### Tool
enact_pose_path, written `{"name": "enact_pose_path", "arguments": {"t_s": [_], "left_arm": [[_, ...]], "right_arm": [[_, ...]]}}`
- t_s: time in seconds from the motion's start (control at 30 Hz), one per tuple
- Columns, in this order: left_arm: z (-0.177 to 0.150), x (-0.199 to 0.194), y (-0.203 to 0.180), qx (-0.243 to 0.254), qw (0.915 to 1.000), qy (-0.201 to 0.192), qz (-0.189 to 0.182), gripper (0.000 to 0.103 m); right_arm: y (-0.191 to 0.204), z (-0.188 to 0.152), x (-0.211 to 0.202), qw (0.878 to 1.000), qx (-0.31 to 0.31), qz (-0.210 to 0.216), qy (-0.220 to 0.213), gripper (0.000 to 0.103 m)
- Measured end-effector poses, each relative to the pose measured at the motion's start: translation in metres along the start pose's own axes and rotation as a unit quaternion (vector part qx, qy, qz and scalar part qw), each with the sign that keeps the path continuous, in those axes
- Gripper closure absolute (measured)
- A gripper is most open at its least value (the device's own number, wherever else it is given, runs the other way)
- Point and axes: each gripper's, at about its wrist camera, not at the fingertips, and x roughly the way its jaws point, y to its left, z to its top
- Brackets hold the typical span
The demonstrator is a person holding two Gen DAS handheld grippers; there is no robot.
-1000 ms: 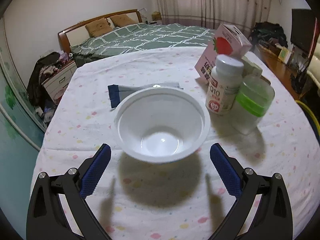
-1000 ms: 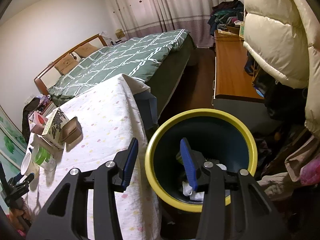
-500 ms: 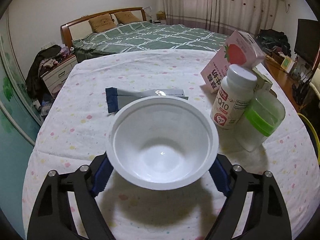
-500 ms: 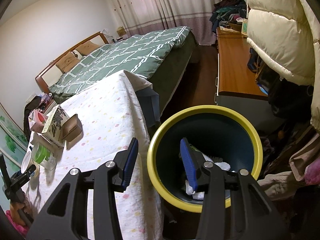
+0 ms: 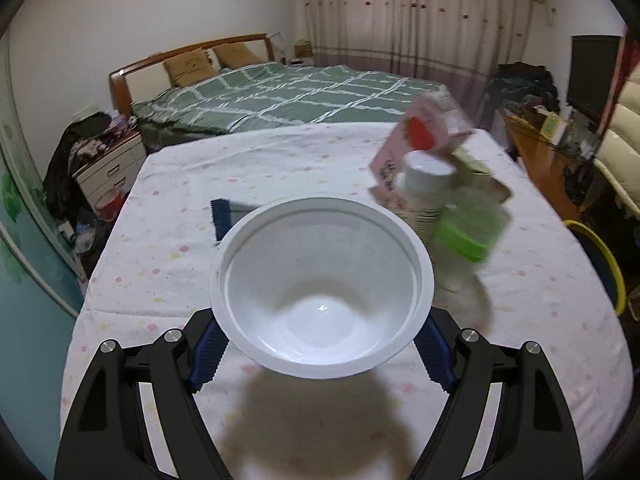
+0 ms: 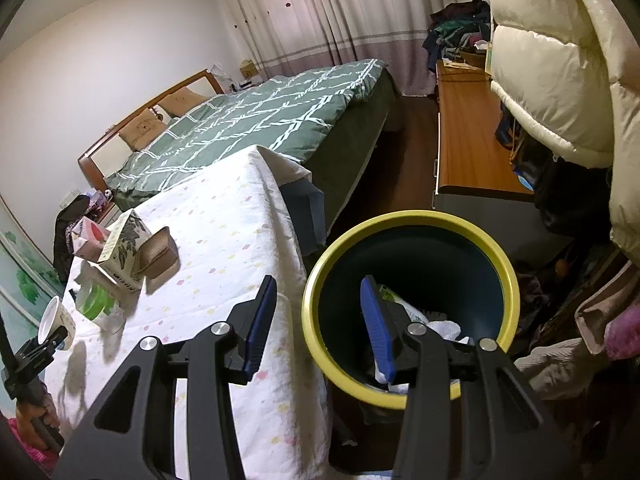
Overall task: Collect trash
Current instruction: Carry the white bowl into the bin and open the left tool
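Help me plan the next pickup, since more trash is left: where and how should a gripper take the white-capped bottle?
Take the white-capped bottle across its round body below the cap, coming from above: it stands upright, and the pink carton, the green-banded jar and the white bowl crowd its sides.

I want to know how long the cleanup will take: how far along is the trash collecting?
Done: some crumpled trash already lies in the yellow-rimmed bin. In hand: the left gripper is clamped on the white bowl; the right gripper hangs open by the bin. Left: the pouch, bottle, carton and green-banded container on the table.
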Motion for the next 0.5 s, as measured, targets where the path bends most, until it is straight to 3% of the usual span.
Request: {"name": "enact_pose_path", "arguments": {"t_s": [0.27, 0.5], "left_arm": [[0.011, -0.055, -0.056, 0.053, 0.996, -0.034, -0.063, 0.023], [0.026, -0.068, -0.144, 0.113, 0.9817, -0.049, -0.145, 0.023]], "right_arm": [[-0.011, -0.024, -0.036, 1.0, 0.008, -0.008, -0.021, 0.061], [-0.035, -0.054, -0.071, 0.997, 0.011, -0.061, -0.039, 0.061]]}}
